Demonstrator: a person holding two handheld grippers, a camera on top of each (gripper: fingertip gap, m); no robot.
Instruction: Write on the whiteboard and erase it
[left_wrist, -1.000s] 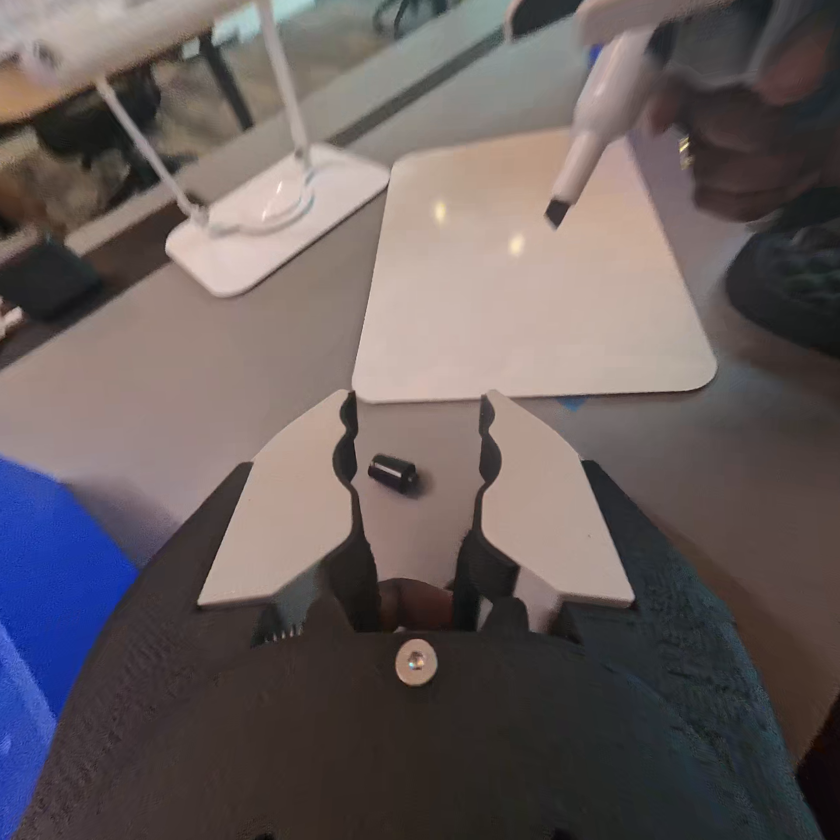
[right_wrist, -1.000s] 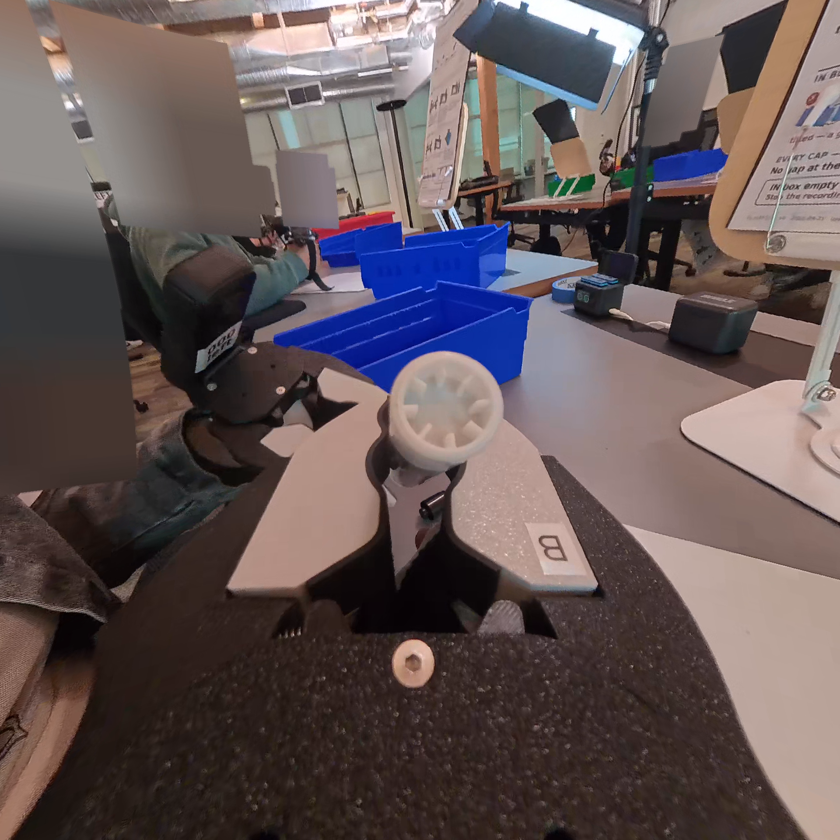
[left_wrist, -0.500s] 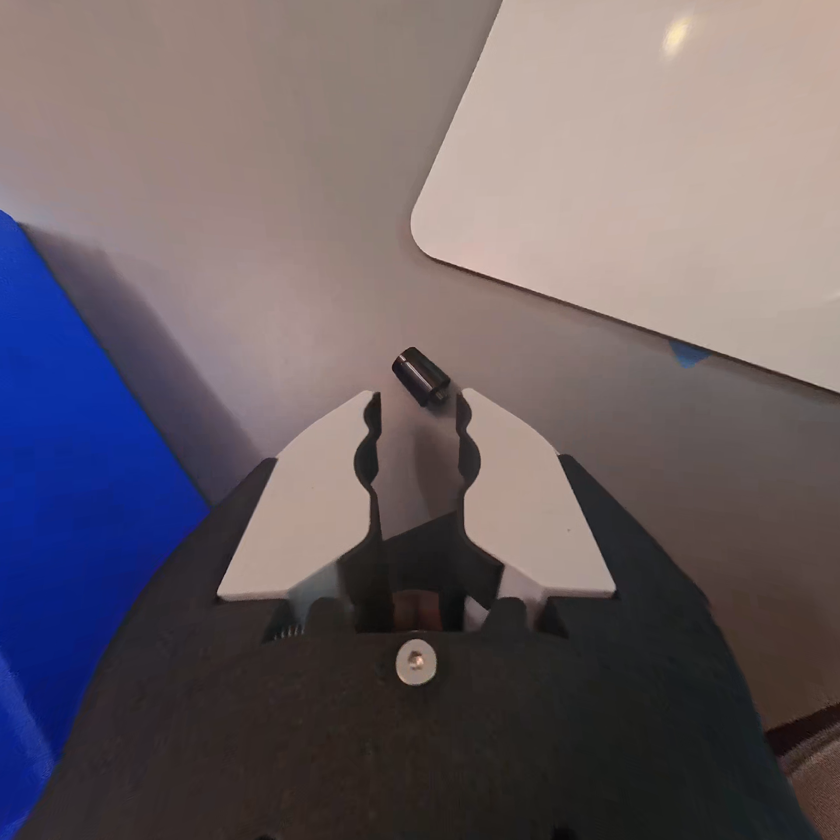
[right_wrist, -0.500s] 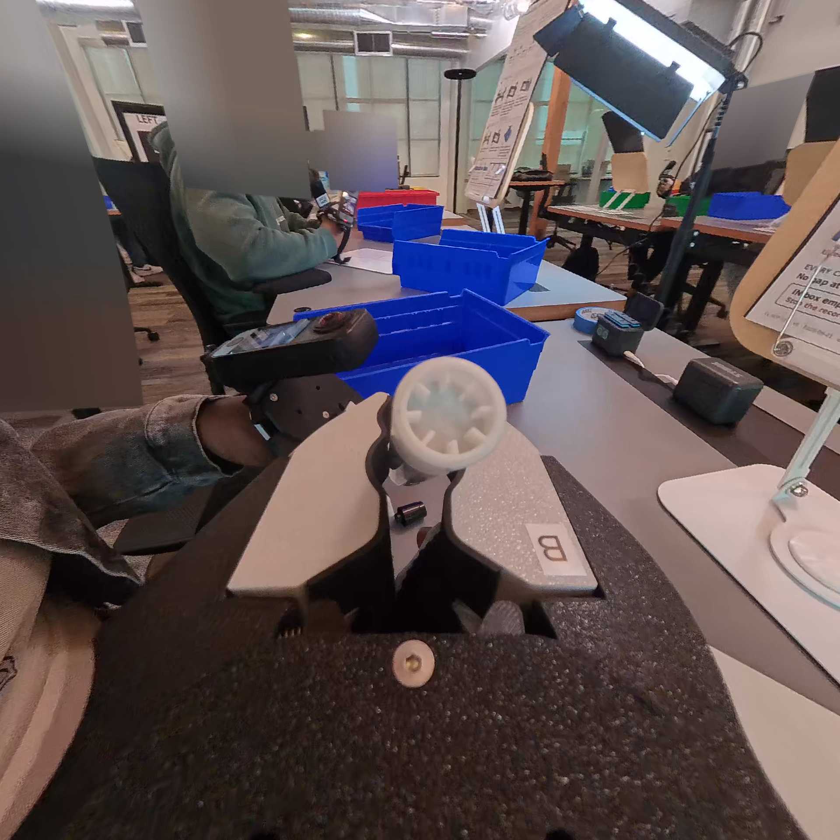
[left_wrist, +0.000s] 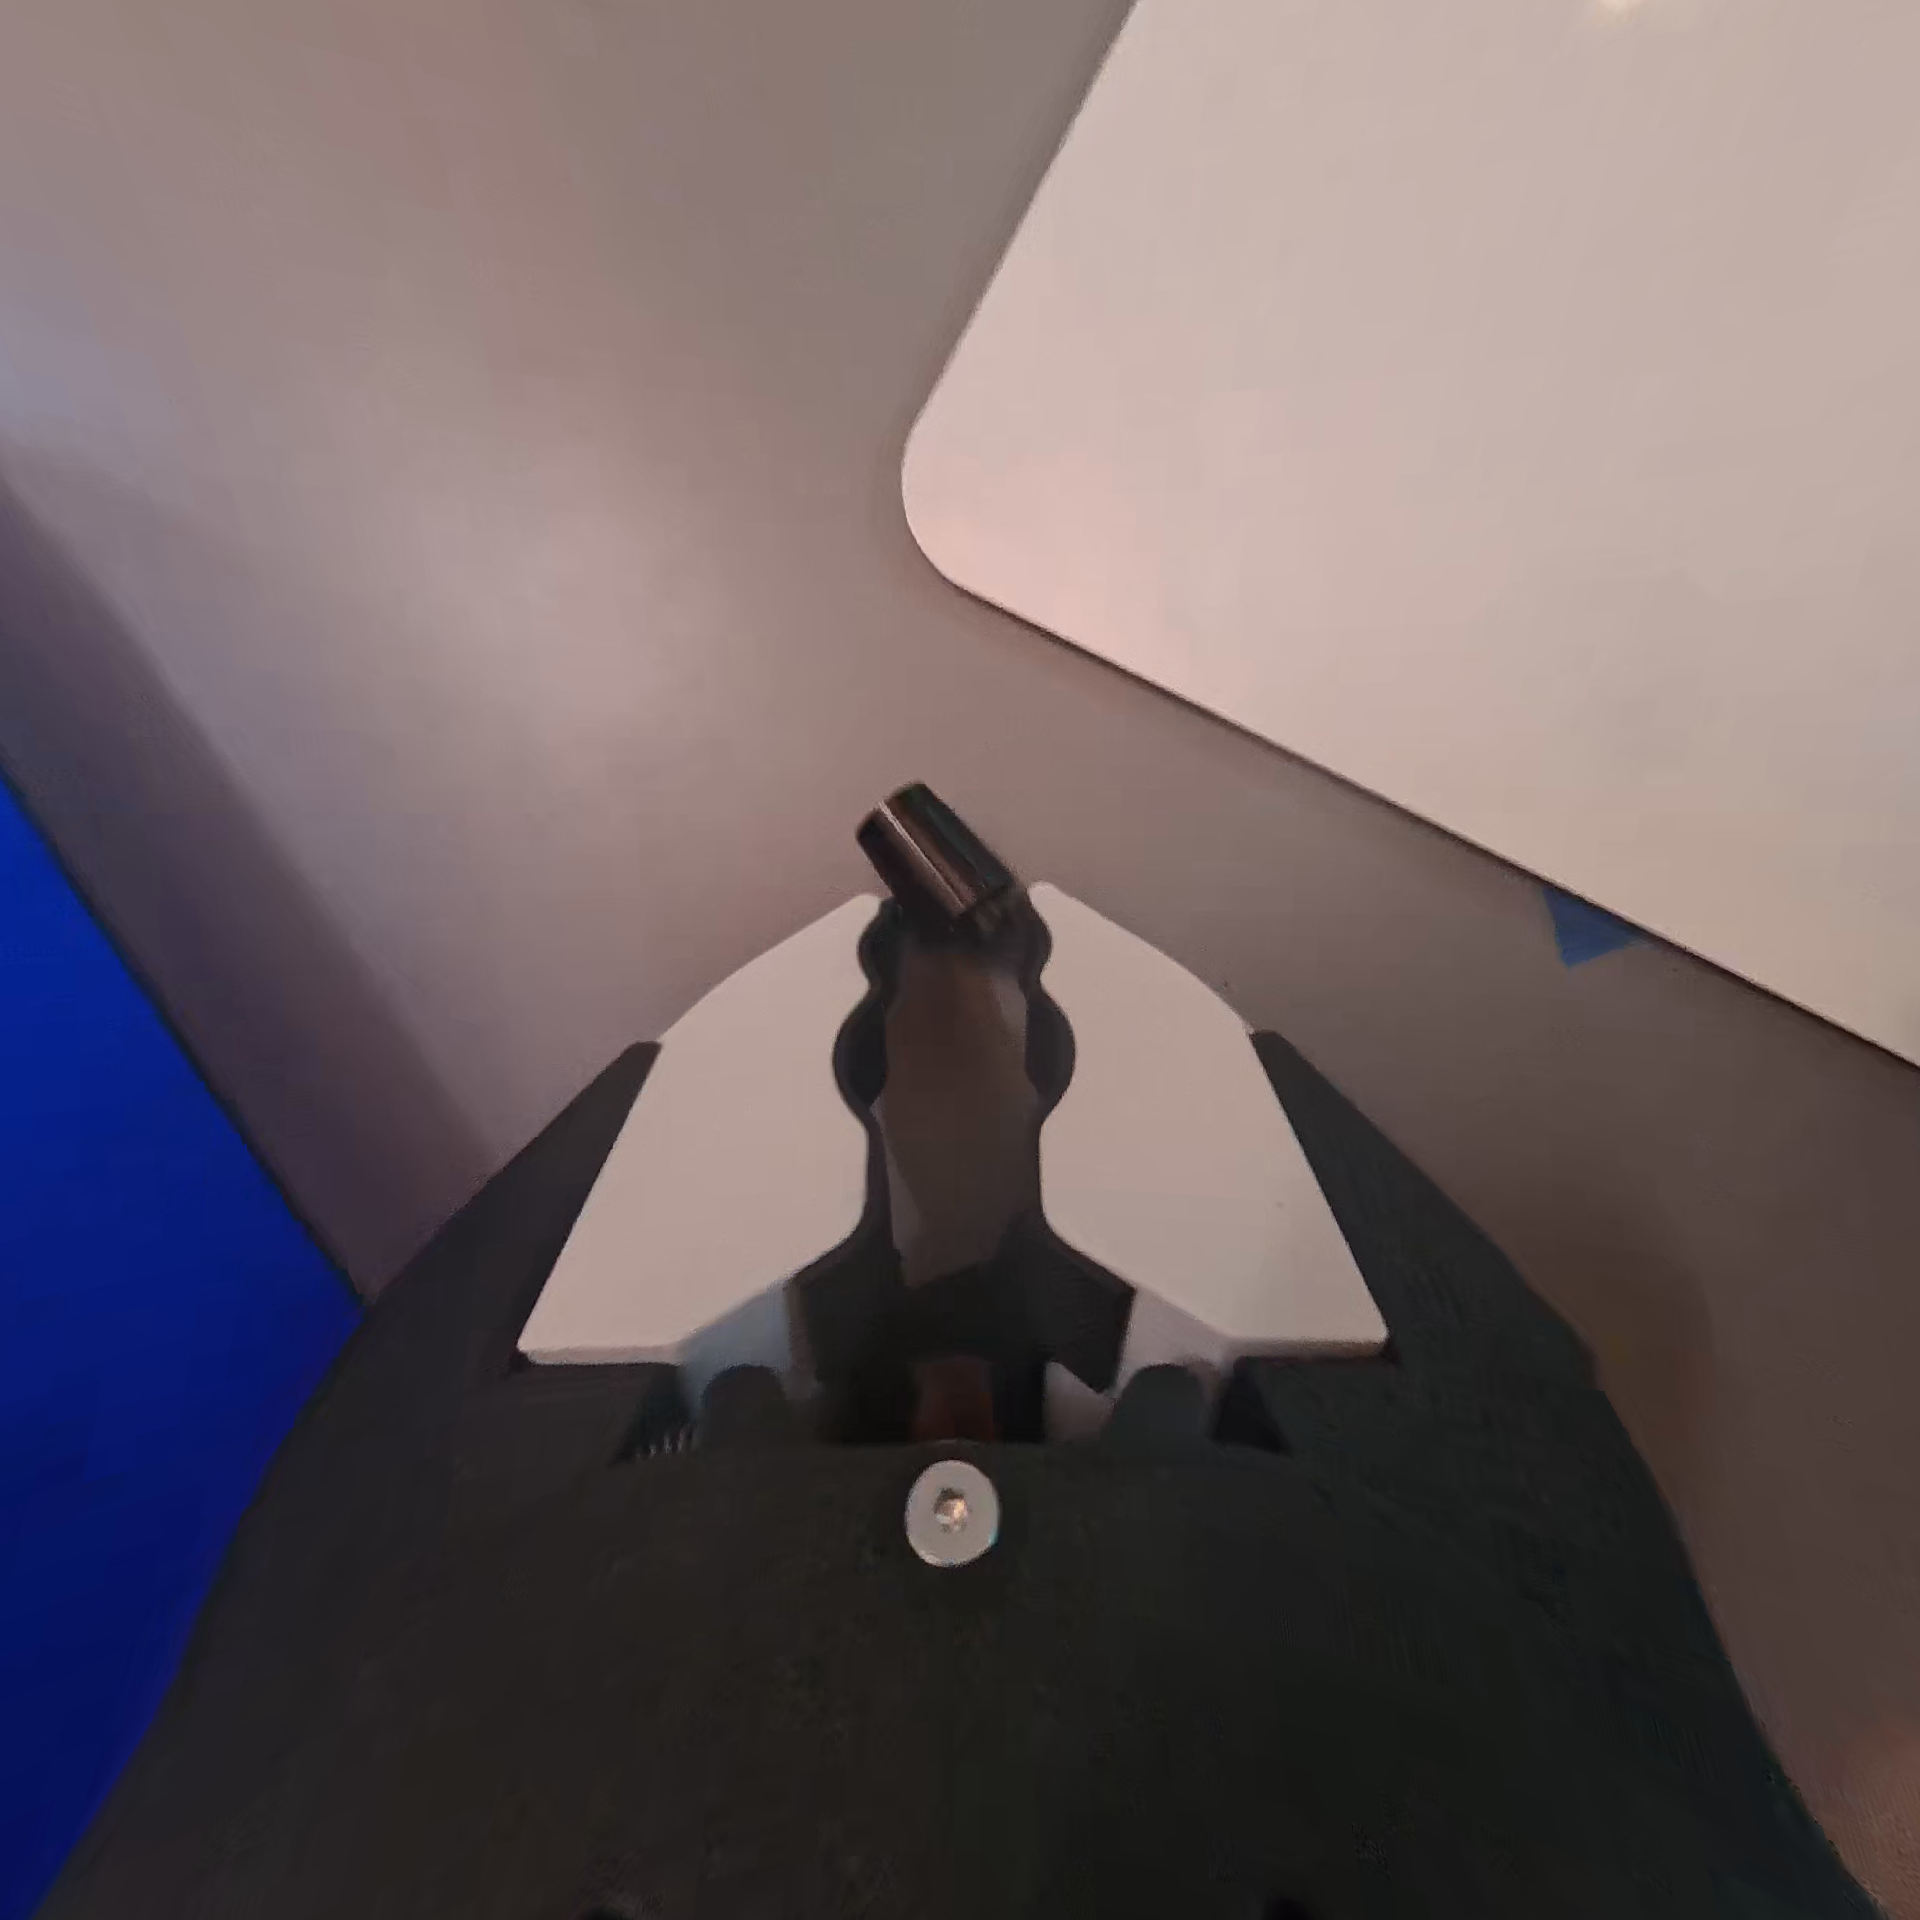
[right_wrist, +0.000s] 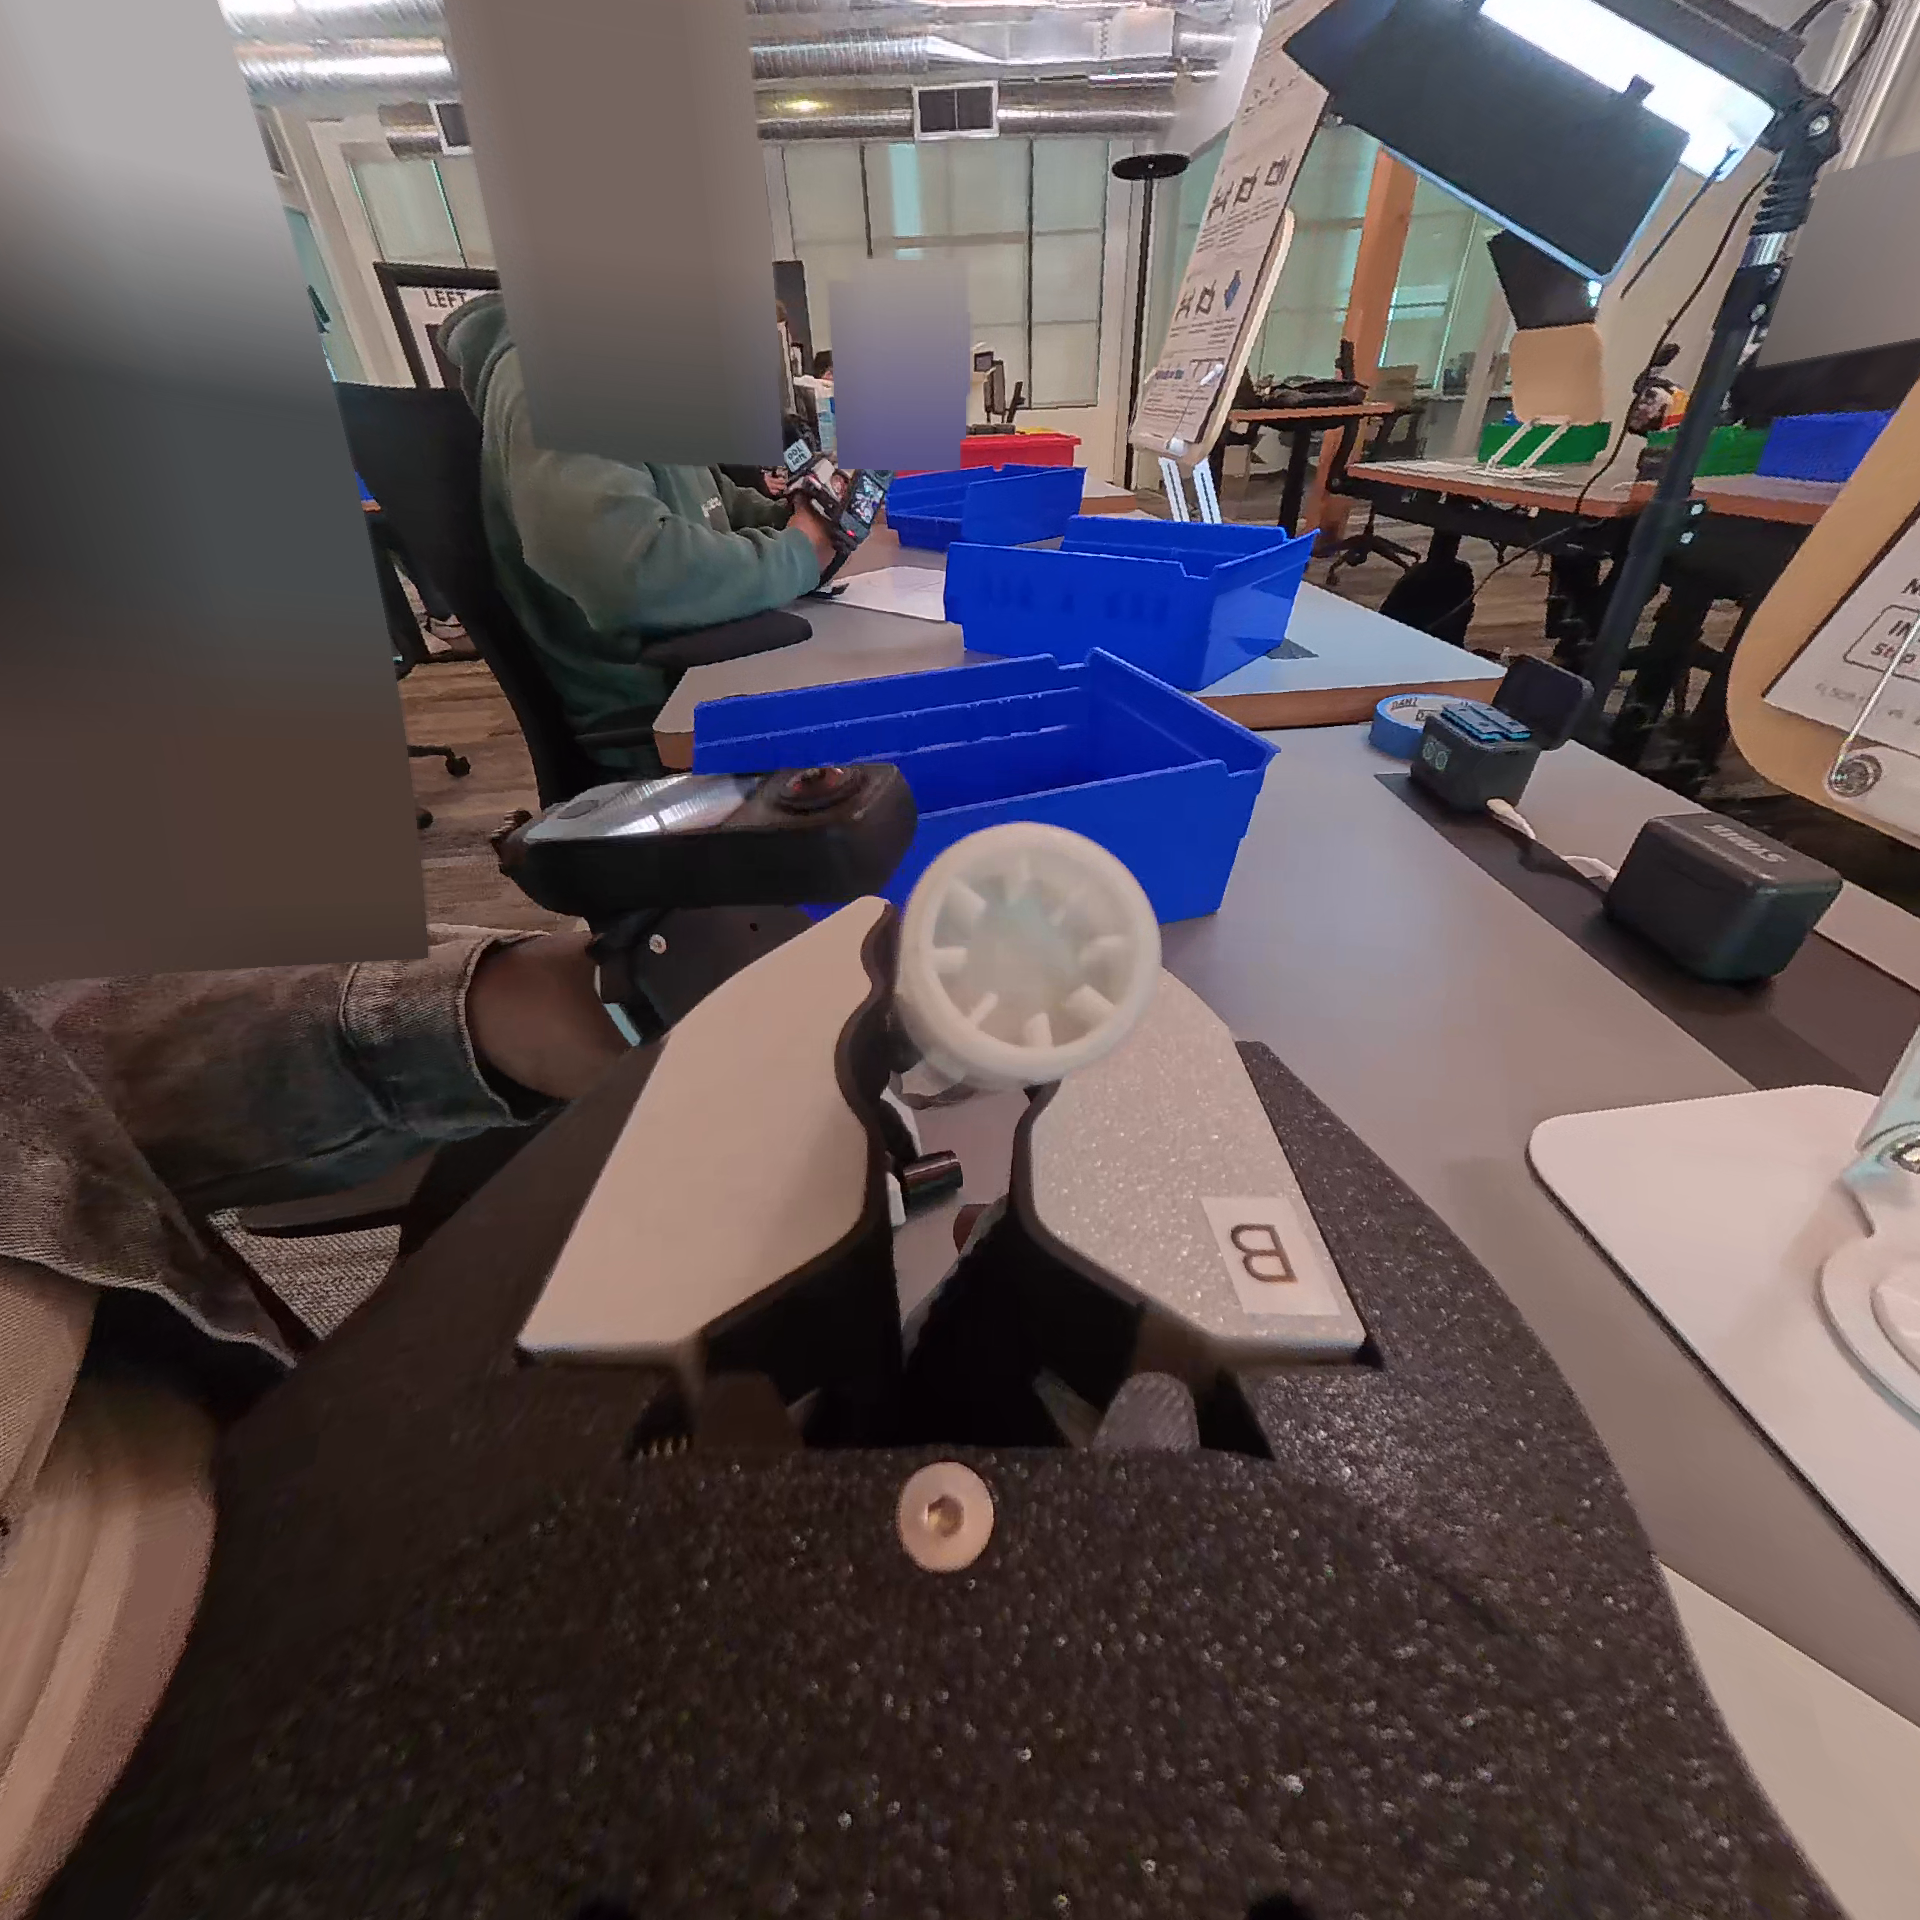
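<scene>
The whiteboard (left_wrist: 1455, 468) lies blank on the grey table at the upper right of the left wrist view. A small black marker cap (left_wrist: 935, 868) lies tilted on the table, its near end between the tips of my left gripper (left_wrist: 956, 909). The jaws are narrowed around it with a gap still showing. My right gripper (right_wrist: 966, 1039) is shut on a white marker (right_wrist: 1029, 977), whose ribbed round back end faces the camera. The cap (right_wrist: 930, 1174) shows through the gap between its fingers. The marker's tip is hidden.
A blue bin (left_wrist: 104, 1247) stands close on the left and also shows in the right wrist view (right_wrist: 987, 790). A white lamp base (right_wrist: 1714, 1247) sits at the right. Blue tape (left_wrist: 1579, 925) marks the whiteboard's edge. Small dark cases (right_wrist: 1714, 914) and a seated person (right_wrist: 623, 540) are beyond. My right fingertips sit around 20 cm from my left ones.
My left gripper has tipped down, narrowed its jaws and moved forward, so the cap now sits at its fingertips. My right gripper still holds the marker; its view has swung slightly.
</scene>
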